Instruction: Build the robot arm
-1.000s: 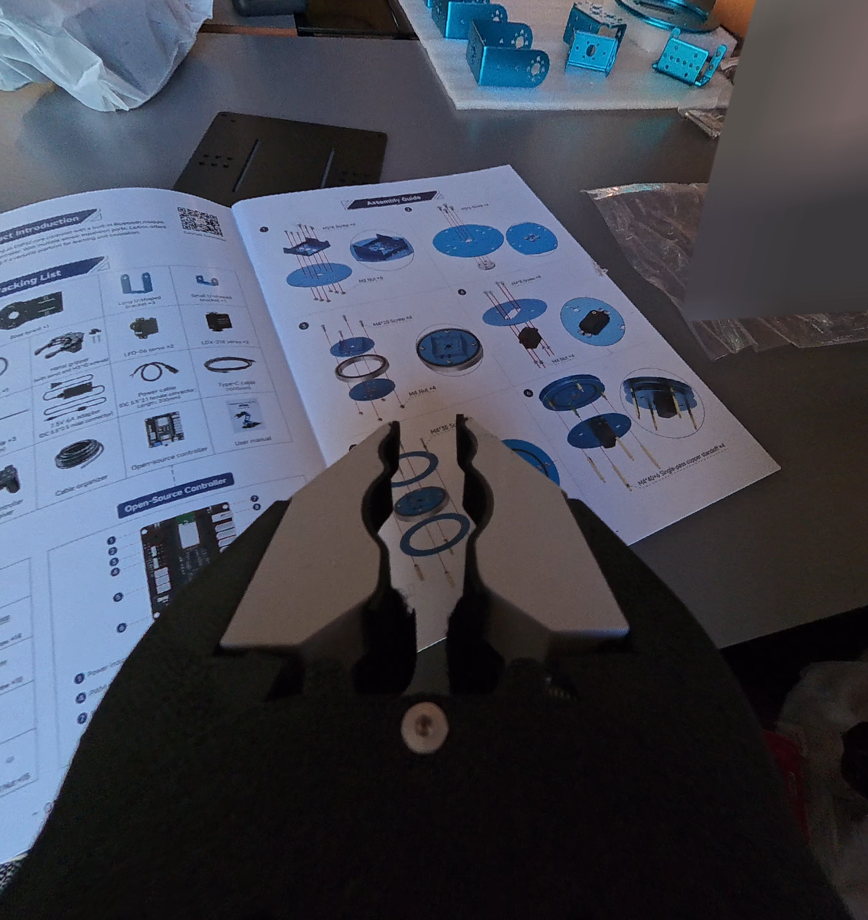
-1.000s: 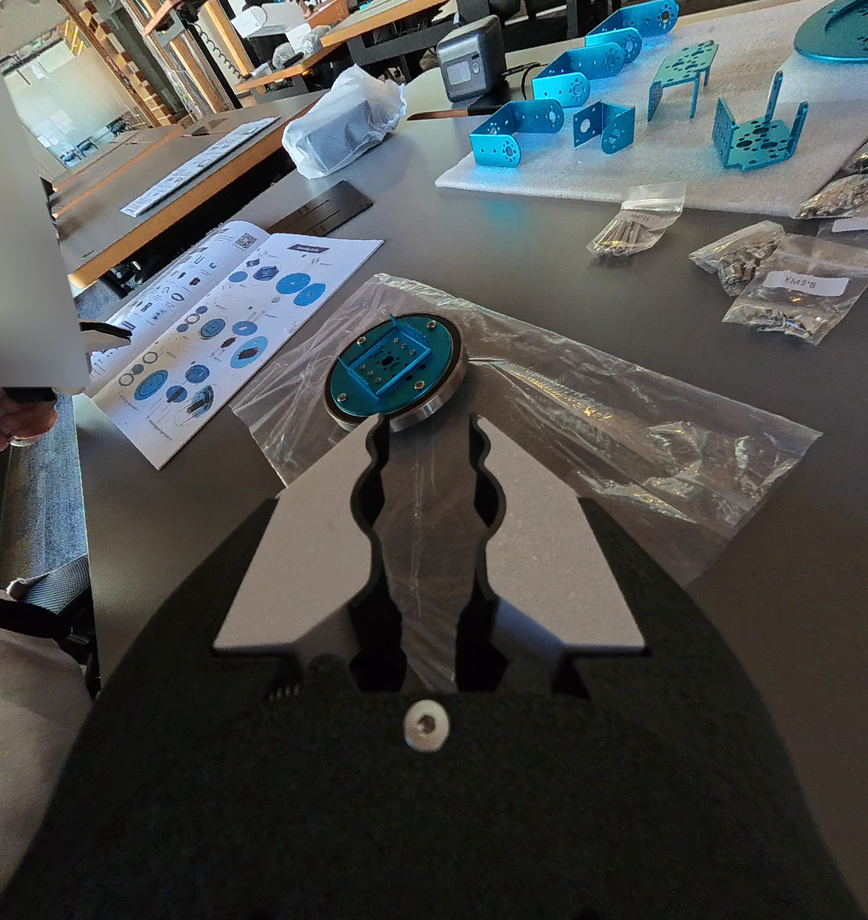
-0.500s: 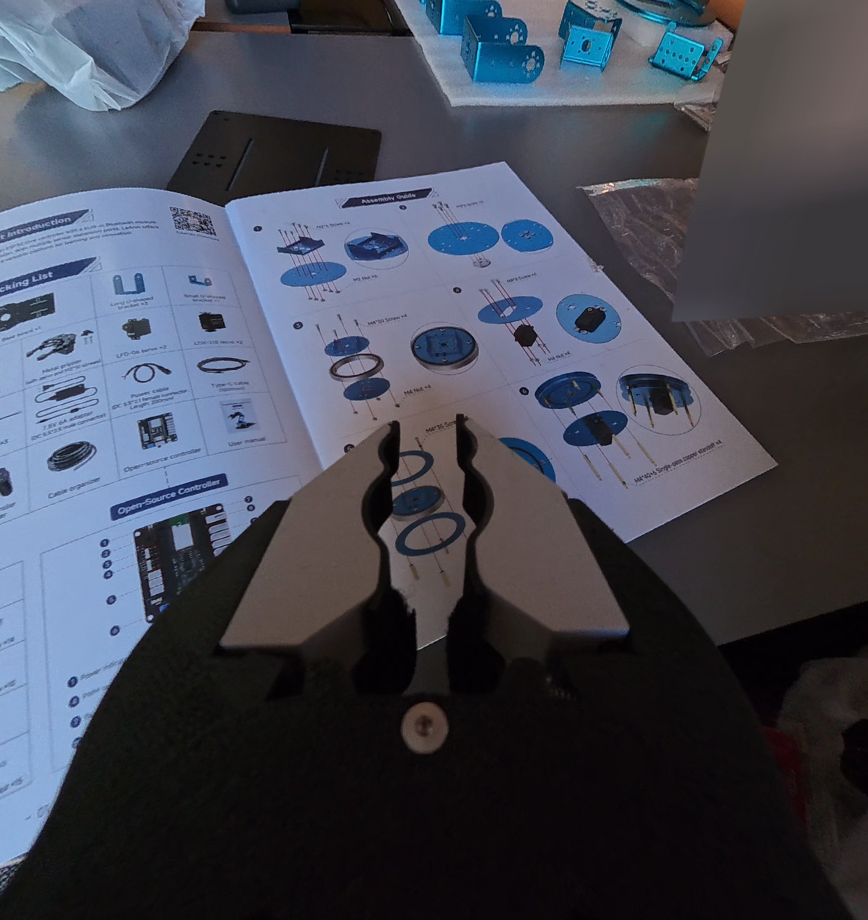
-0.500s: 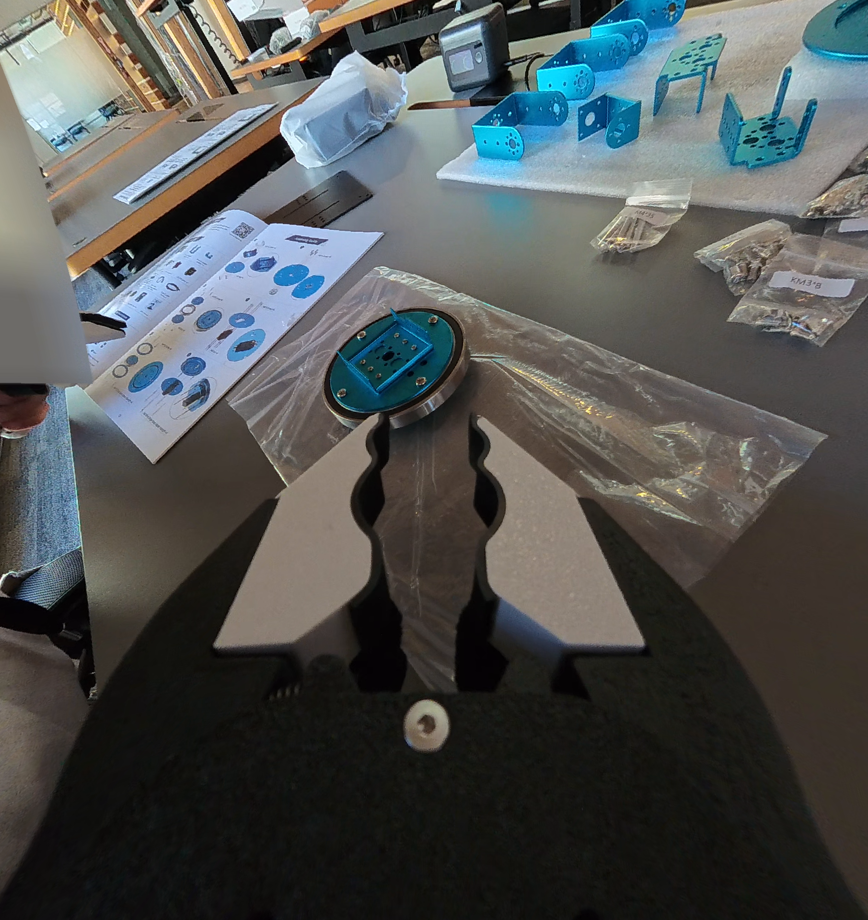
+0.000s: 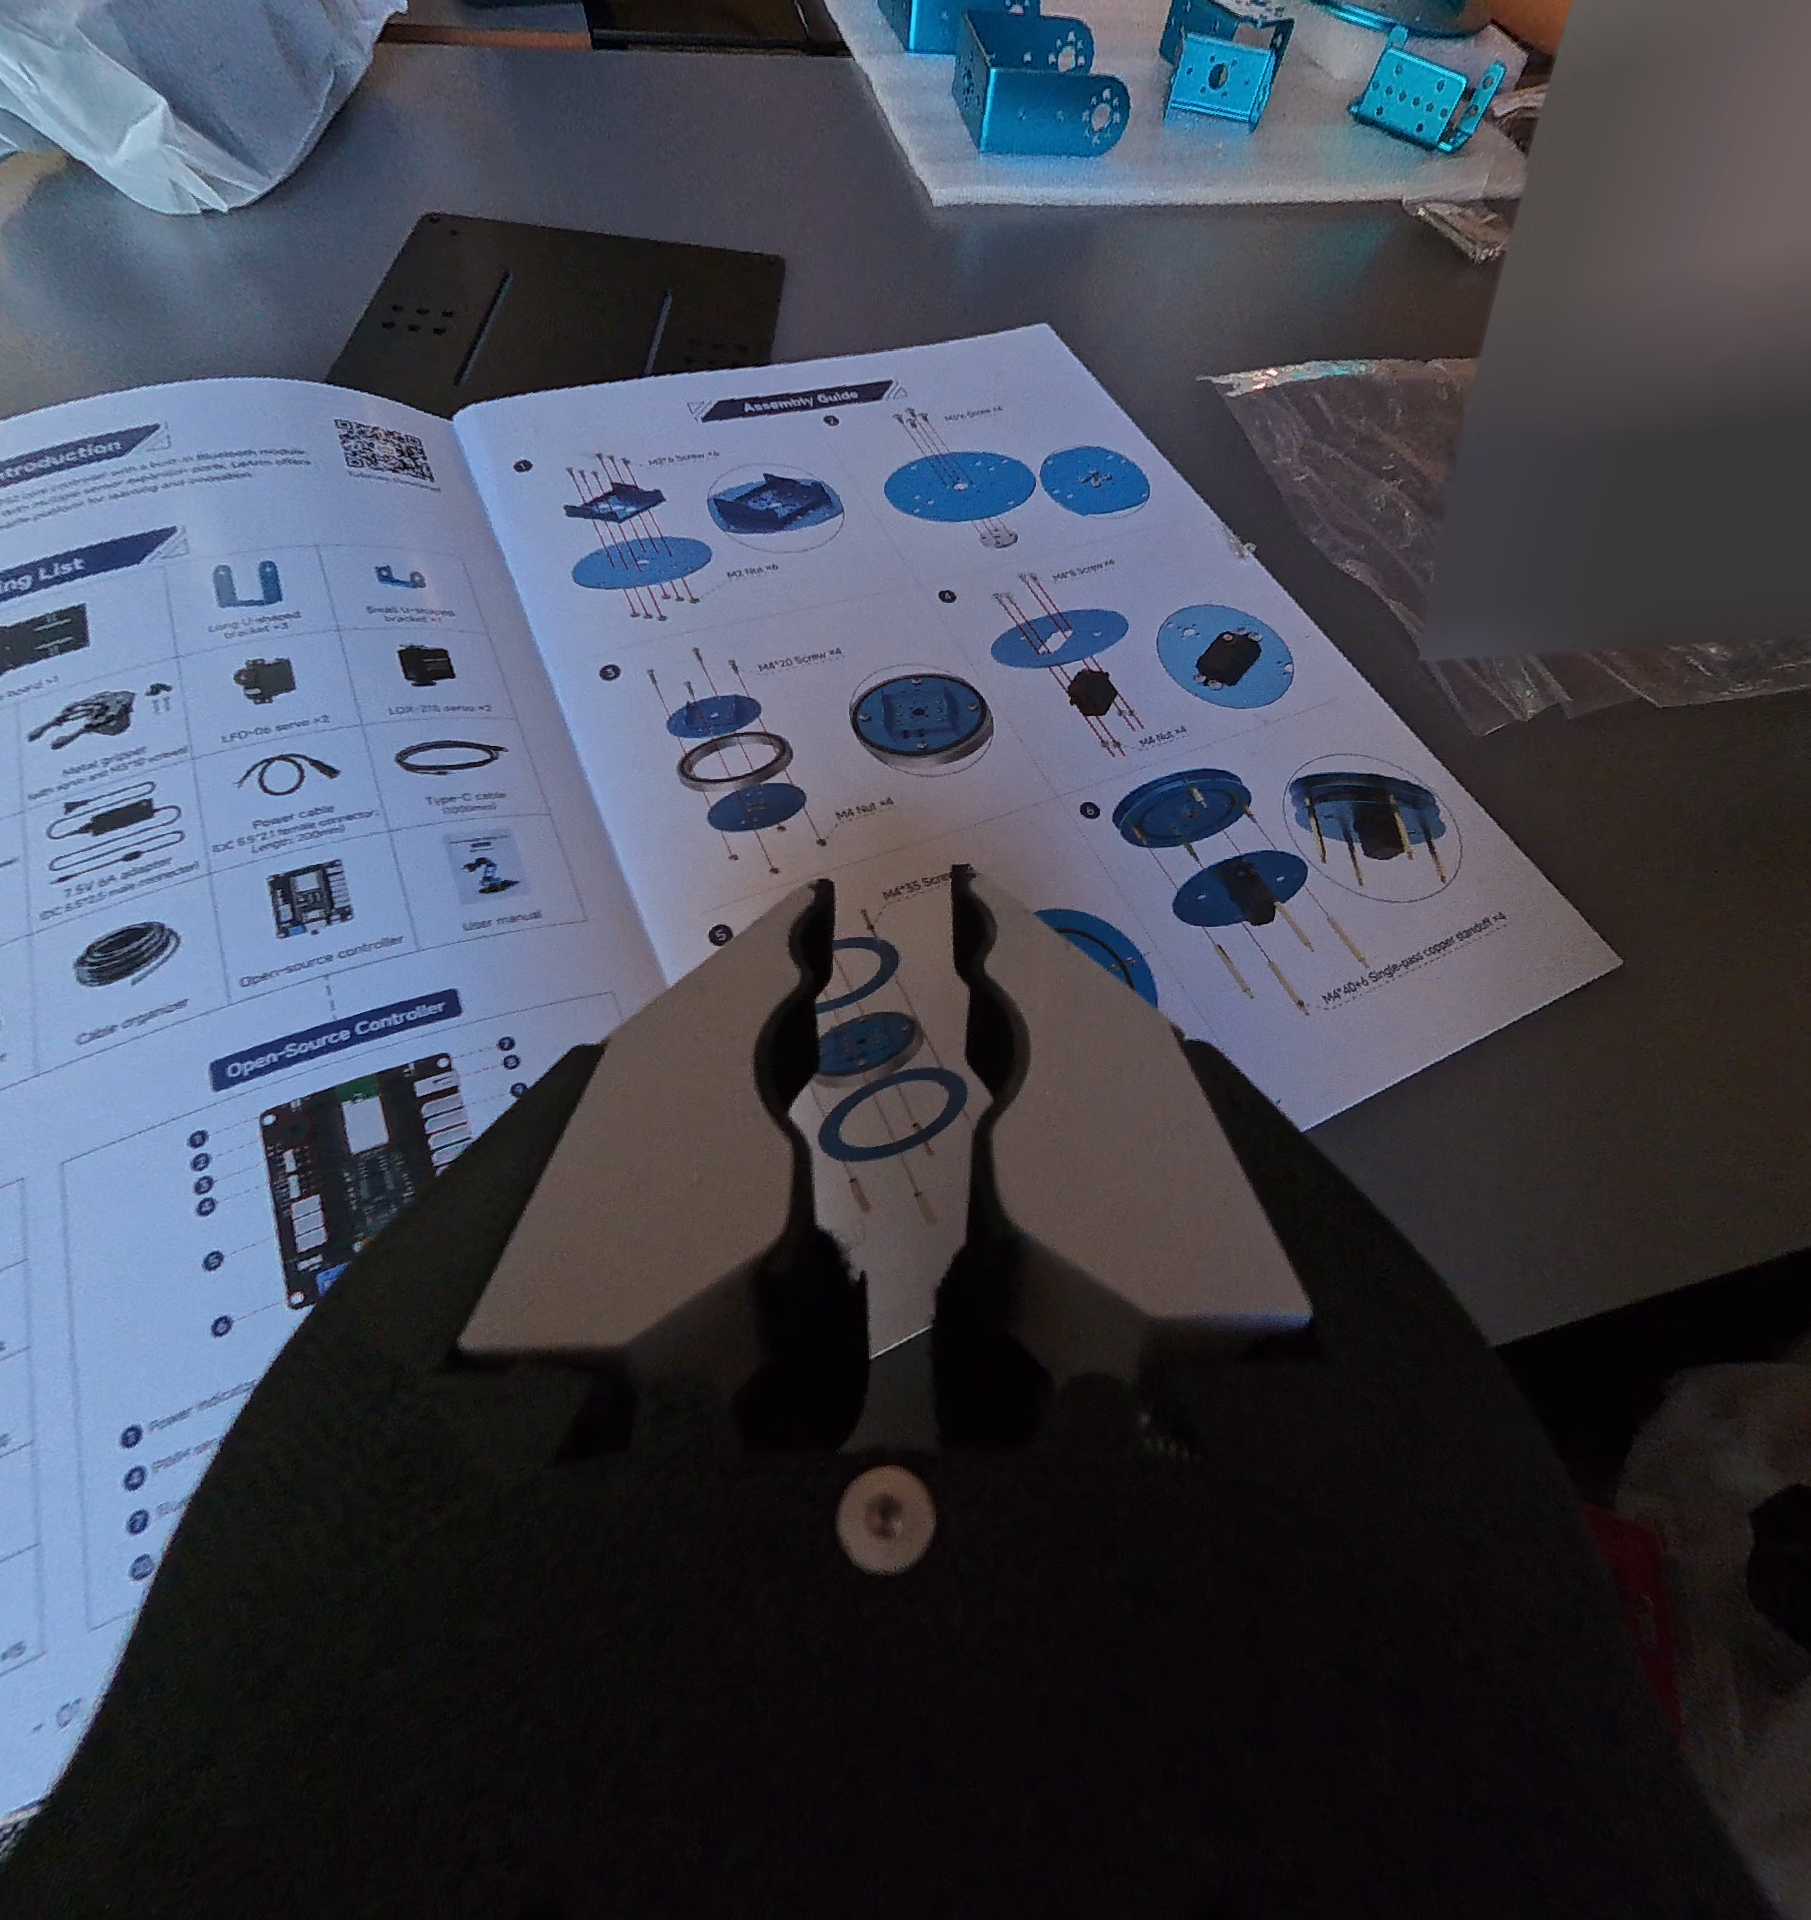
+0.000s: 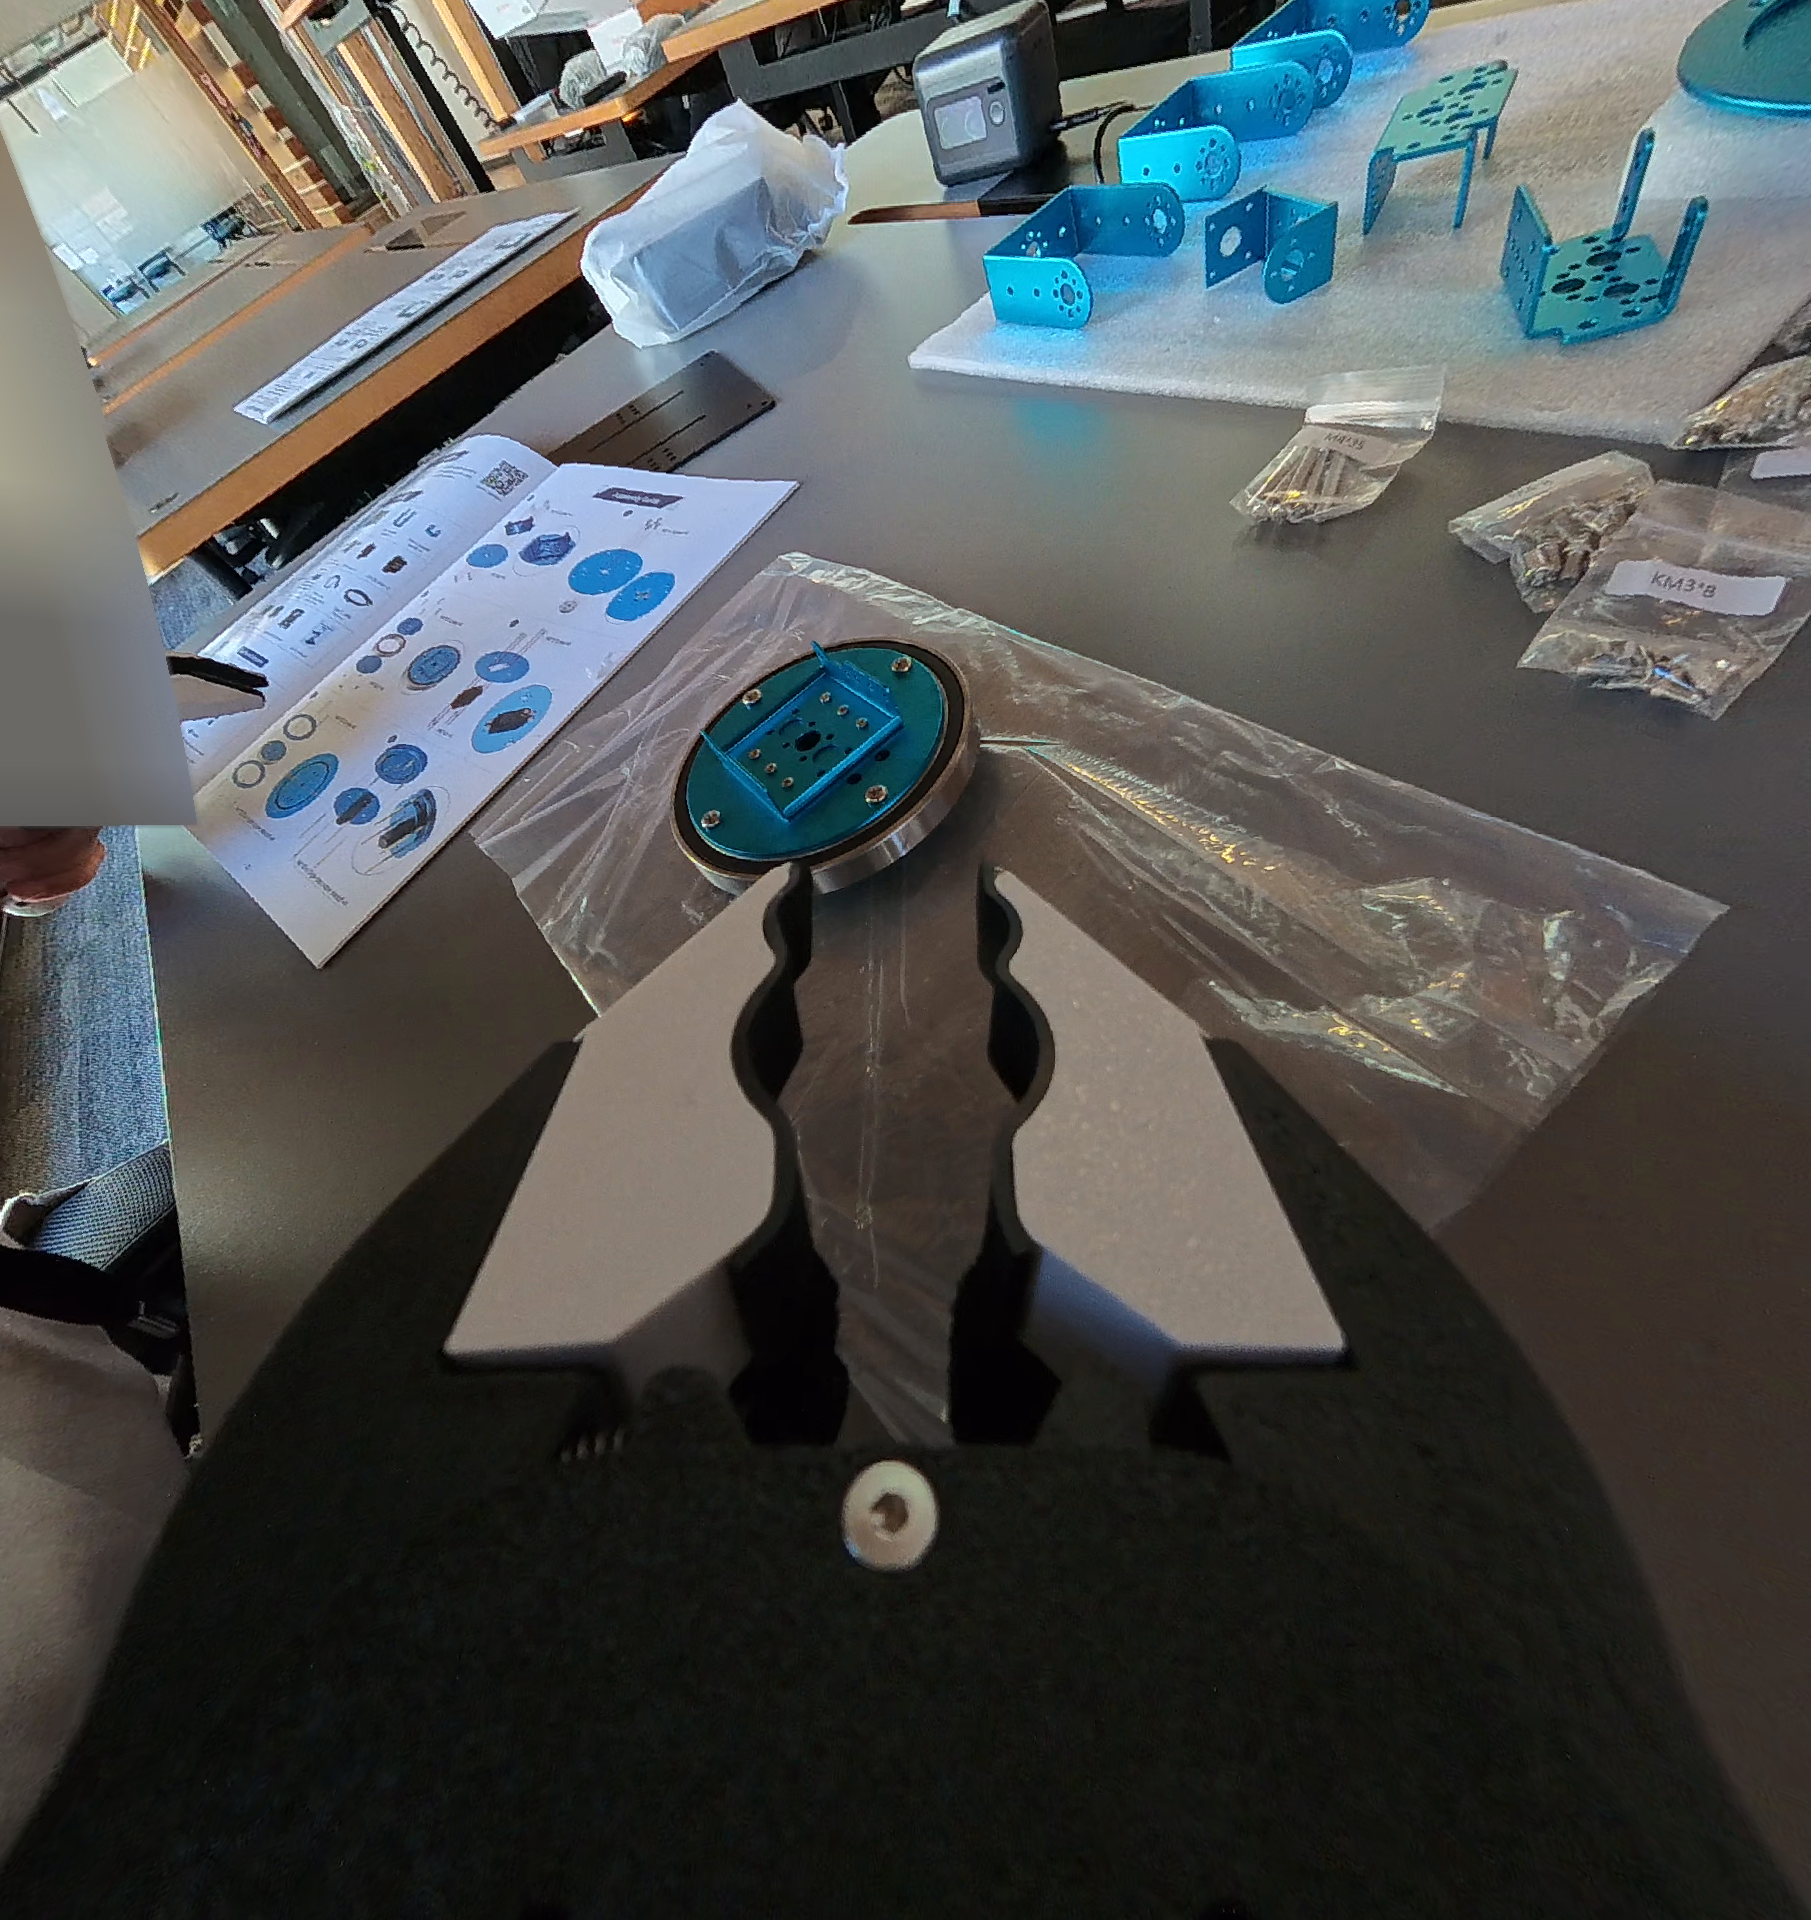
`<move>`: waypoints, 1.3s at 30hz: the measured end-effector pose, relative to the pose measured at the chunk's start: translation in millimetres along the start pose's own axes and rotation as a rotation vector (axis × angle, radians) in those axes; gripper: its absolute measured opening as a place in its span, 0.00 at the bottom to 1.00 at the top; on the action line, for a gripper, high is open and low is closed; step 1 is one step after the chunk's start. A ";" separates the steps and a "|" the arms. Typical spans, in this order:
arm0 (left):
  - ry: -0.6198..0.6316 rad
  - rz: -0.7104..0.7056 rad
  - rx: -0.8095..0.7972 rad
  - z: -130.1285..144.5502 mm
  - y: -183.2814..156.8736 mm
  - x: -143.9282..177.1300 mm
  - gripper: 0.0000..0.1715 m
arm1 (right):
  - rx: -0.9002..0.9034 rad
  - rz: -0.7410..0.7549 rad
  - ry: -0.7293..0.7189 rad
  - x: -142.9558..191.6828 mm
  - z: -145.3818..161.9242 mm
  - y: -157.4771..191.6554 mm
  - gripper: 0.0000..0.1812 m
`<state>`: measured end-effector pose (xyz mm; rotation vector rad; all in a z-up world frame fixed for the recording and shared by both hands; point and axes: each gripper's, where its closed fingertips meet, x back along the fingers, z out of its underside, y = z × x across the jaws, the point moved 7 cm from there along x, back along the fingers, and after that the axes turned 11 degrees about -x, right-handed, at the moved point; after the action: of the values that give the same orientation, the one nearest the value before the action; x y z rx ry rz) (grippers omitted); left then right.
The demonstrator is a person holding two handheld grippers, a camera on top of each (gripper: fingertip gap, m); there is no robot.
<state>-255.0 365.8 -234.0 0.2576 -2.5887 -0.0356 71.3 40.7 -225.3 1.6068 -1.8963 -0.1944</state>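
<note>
Right wrist view: parted, empty right hand-held gripper just short of round bearing plate.

Black tongs, grey wavy-edged fingers, silver screw.

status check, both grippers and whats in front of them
Left gripper open, empty, over the open booklet. Right gripper open, empty, just short of the teal disc assembly on the clear plastic bag. Nothing between.
</note>
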 end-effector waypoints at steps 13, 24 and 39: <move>-0.023 0.108 0.037 -10.3 -25.8 -14.8 0.13 | 0.010 0.008 0.010 -1.2 0.5 0.7 0.17; -0.027 0.222 0.005 -25.1 -73.0 -36.1 0.13 | 0.110 0.059 0.060 -6.4 6.2 7.6 0.18; -0.102 0.317 -0.048 -48.4 -97.6 -40.9 0.13 | 0.288 0.116 0.158 -17.5 17.7 18.3 0.27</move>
<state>-178.6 279.0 -220.8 -0.1777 -2.6950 0.0041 47.2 56.3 -236.5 1.6331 -1.9527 0.2586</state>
